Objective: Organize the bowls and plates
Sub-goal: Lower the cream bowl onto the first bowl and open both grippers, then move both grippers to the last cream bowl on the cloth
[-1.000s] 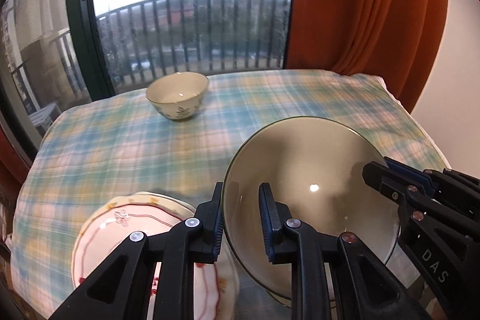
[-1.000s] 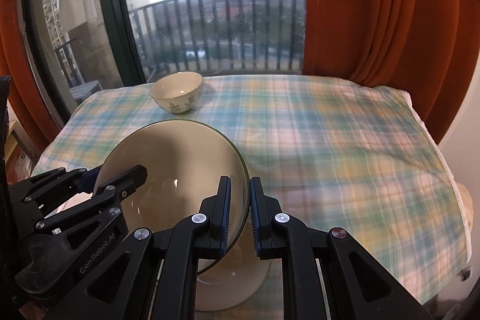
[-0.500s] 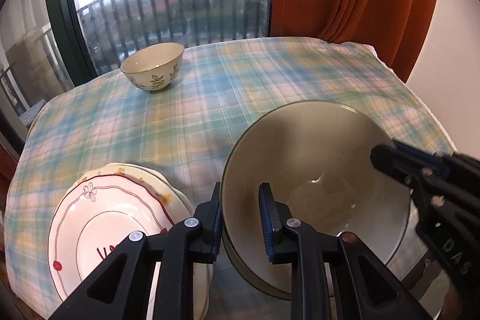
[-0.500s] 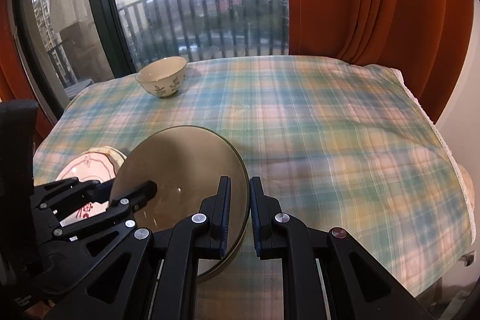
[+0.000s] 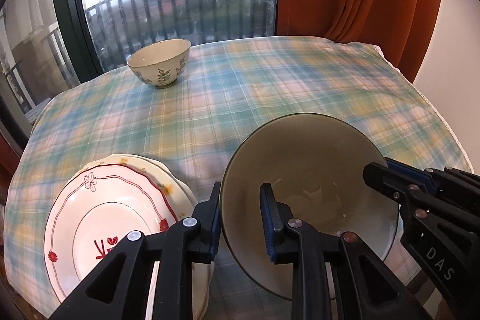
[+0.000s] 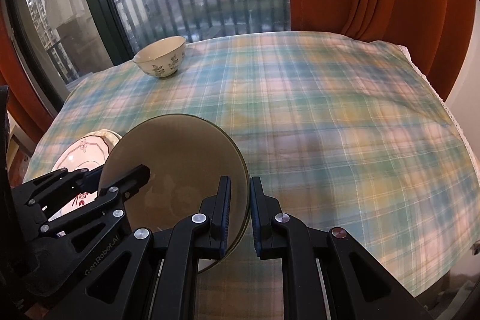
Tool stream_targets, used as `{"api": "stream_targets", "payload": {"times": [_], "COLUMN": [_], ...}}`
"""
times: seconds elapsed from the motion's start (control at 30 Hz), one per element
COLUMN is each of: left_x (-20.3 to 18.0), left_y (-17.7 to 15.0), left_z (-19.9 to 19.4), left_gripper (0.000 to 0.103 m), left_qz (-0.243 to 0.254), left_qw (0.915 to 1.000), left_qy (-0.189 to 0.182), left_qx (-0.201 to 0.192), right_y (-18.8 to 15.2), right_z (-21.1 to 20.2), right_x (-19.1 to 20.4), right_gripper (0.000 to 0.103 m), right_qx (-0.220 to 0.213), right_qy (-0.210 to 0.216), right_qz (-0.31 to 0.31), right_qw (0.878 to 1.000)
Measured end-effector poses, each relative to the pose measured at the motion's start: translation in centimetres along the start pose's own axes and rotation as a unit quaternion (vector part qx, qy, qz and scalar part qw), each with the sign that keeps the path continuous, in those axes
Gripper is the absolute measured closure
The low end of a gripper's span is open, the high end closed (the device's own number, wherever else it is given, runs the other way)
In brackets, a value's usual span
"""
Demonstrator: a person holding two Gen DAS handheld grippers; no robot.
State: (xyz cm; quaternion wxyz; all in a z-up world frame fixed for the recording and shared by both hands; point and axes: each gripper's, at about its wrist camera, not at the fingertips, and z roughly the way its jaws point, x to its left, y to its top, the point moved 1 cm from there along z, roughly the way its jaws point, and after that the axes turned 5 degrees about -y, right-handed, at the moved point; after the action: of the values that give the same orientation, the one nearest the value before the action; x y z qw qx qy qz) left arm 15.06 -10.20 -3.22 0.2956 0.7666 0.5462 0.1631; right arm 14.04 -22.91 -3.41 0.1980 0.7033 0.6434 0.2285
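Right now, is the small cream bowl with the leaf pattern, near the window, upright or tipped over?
Upright. The small cream leaf-patterned bowl stands on its foot on the plaid tablecloth, with its open rim facing up in both wrist views.

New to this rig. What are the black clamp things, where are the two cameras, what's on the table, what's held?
No robot arm here: a person holds a two-finger claw in each hand. Each claw carries a fisheye camera looking forward along its fingers, so one picture is from the left claw and one from the right claw. Each view also shows the other claw at its edge. Both claws are shut on the rim of one large olive bowl, at opposite sides. On the plaid tablecloth lie a stack of plates at the left and a small leaf-patterned bowl at the far side by the window.
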Motion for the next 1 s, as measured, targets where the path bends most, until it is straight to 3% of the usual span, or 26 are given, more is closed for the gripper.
{"api": "stream_targets", "payload": {"times": [0.3, 0.5, 0.57, 0.63, 0.77, 1.0], "left_x": [-0.2, 0.1, 0.2, 0.2, 0.2, 1.2], "left_y": [-0.3, -1.0, -1.3, -1.5, -1.6, -0.4], "left_z": [0.2, 1.4, 1.8, 1.8, 1.5, 0.2], "left_gripper": [0.080, 0.070, 0.067, 0.064, 0.043, 0.041], "left_qz": [0.007, -0.023, -0.035, -0.040, -0.039, -0.042], "left_qw": [0.9999, 0.9994, 0.9986, 0.9984, 0.9987, 0.9991], "left_qy": [0.009, -0.004, -0.012, -0.015, -0.013, 0.002], "left_qx": [-0.007, 0.026, 0.037, 0.036, 0.032, 0.003], "right_y": [0.1, 0.0, 0.0, -0.3, -0.1, 1.2], "right_z": [0.3, 0.4, 0.6, 0.7, 0.6, 0.6], "right_x": [0.2, 0.2, 0.2, 0.4, 0.4, 0.6], "right_gripper": [0.087, 0.086, 0.074, 0.033, 0.030, 0.030], "right_qx": [-0.009, -0.013, -0.012, -0.019, -0.030, -0.030], "right_qy": [-0.008, -0.010, -0.008, -0.014, -0.017, -0.001], "right_qz": [-0.018, -0.019, -0.016, -0.019, -0.027, -0.023], "right_qw": [1.000, 1.000, 1.000, 1.000, 0.999, 0.999]}}
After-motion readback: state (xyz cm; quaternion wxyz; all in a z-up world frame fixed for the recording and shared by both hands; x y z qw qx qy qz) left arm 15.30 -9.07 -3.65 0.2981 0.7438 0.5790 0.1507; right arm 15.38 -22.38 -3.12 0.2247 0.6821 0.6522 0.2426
